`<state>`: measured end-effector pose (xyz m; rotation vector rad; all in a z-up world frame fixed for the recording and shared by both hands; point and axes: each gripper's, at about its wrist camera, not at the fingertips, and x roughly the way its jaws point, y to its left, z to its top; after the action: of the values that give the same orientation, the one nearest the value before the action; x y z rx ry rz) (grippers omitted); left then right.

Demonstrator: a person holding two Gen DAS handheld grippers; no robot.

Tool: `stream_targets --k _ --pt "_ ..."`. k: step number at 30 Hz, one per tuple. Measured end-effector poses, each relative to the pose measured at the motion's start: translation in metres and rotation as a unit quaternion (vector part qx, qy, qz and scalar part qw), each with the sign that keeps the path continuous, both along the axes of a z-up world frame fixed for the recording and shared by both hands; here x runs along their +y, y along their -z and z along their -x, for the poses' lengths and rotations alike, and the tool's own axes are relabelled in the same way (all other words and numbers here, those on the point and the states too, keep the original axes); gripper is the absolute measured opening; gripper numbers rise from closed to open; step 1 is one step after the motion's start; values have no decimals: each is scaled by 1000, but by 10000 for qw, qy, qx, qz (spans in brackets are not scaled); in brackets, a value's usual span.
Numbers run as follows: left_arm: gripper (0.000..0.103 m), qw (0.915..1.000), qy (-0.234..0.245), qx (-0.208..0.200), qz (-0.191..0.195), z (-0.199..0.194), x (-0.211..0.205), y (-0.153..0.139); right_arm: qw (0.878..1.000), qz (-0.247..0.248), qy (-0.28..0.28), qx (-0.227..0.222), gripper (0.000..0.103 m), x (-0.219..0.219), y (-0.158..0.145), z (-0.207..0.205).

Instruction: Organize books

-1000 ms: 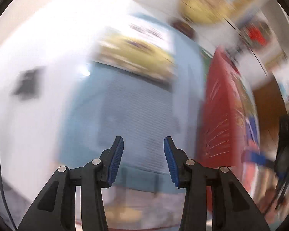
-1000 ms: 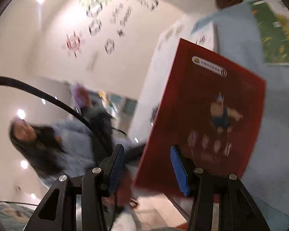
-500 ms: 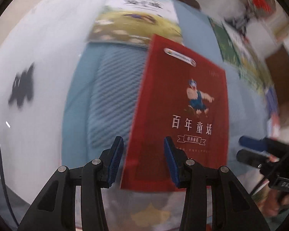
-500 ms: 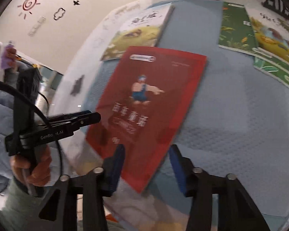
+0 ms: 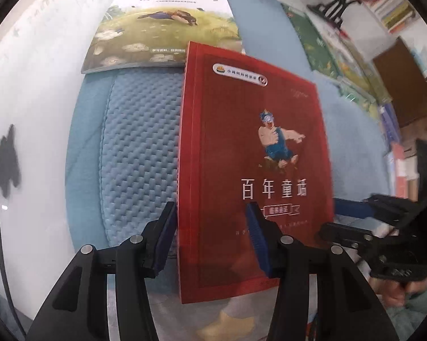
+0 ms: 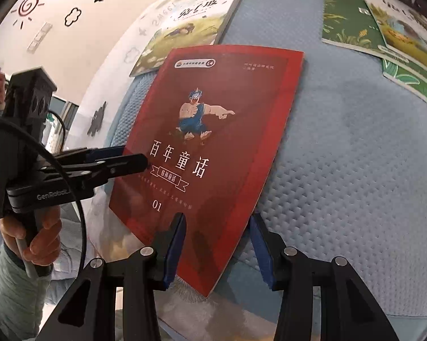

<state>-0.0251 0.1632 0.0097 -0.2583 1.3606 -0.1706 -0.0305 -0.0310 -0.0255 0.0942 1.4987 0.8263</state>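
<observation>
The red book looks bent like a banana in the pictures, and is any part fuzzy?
Left wrist view: the fisheye lens curves the red book and bulges the blue mat; the print is sharp, the right rim smeared. Right wrist view: the same curving, crisp title, the green books stretched at the edge, dark shadows on the cover near the fingers.

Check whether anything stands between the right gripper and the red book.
Nothing visible does. The red book lies directly ahead of the right gripper, its near corner between the open jaws, above the blue cushion.
</observation>
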Motion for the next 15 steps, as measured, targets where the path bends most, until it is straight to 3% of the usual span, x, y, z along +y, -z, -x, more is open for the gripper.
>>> stream_targets --k 3,8,9,13,15 --pt "46 9982 4 -329 503 1 3 -16 9997 -138 179 109 46 -15 1 -5" --pt "46 9866 117 -971 1303 -2 -2 -49 9932 -666 646 703 46 -43 11 -16" --pt "46 9859 156 -1055 1292 -5 -7 -52 9908 -765 755 819 46 -47 14 -17" --pt "38 9904 391 -1148 667 -10 -24 -54 9825 -1017 1103 1104 46 -61 20 -18" --pt "34 9911 446 -1025 719 -9 -21 -49 9787 -1100 1248 1200 46 -67 22 -17"
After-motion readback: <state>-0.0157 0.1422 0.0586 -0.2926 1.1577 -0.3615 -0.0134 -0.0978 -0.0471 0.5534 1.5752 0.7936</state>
